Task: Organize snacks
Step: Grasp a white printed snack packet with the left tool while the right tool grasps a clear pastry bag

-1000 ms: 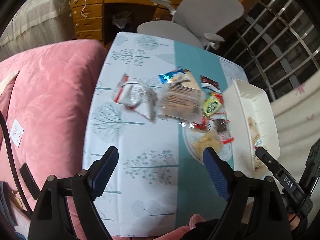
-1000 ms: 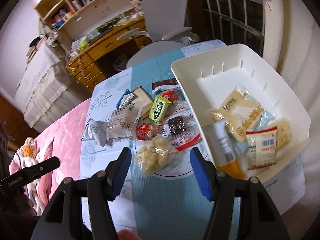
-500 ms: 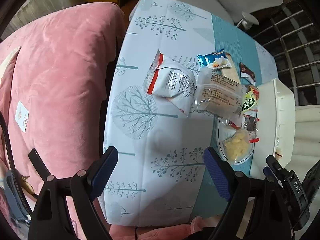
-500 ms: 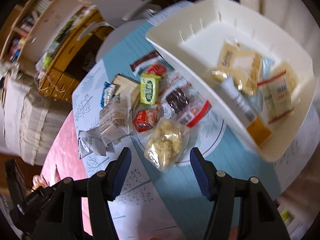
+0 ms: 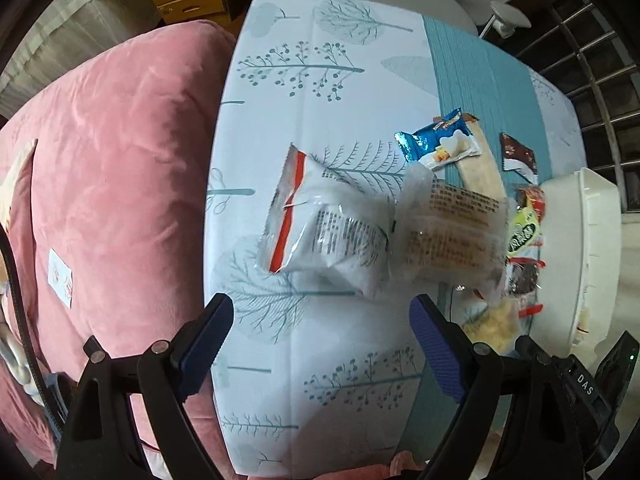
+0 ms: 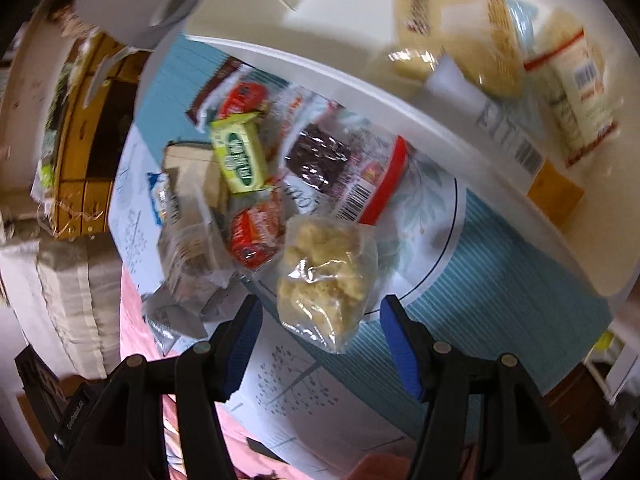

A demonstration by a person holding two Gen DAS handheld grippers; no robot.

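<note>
Snack packets lie scattered on a table with a tree-print cloth (image 5: 320,80). In the left wrist view a white packet with a red stripe (image 5: 324,236) lies just beyond my left gripper (image 5: 320,320), whose jaws are opening with nothing between them. Beside it sits a clear-wrapped pastry (image 5: 452,236). In the right wrist view a clear bag of pale crumbly snack (image 6: 326,276) lies just ahead of my right gripper (image 6: 320,320), which stands open and empty above it. A white bin (image 6: 400,92) at the right holds several packets.
A green packet (image 6: 240,156), red packets (image 6: 256,236), a brownie pack (image 6: 320,156) and a blue packet (image 5: 436,144) crowd the cloth near the bin (image 5: 580,248). A pink cushion (image 5: 112,200) borders the table's left edge. A wooden desk and grey chair stand beyond.
Both grippers have sunk toward the table. The left one now hangs over the white striped packet; the right one has rolled and closed in on the crumbly snack bag.
</note>
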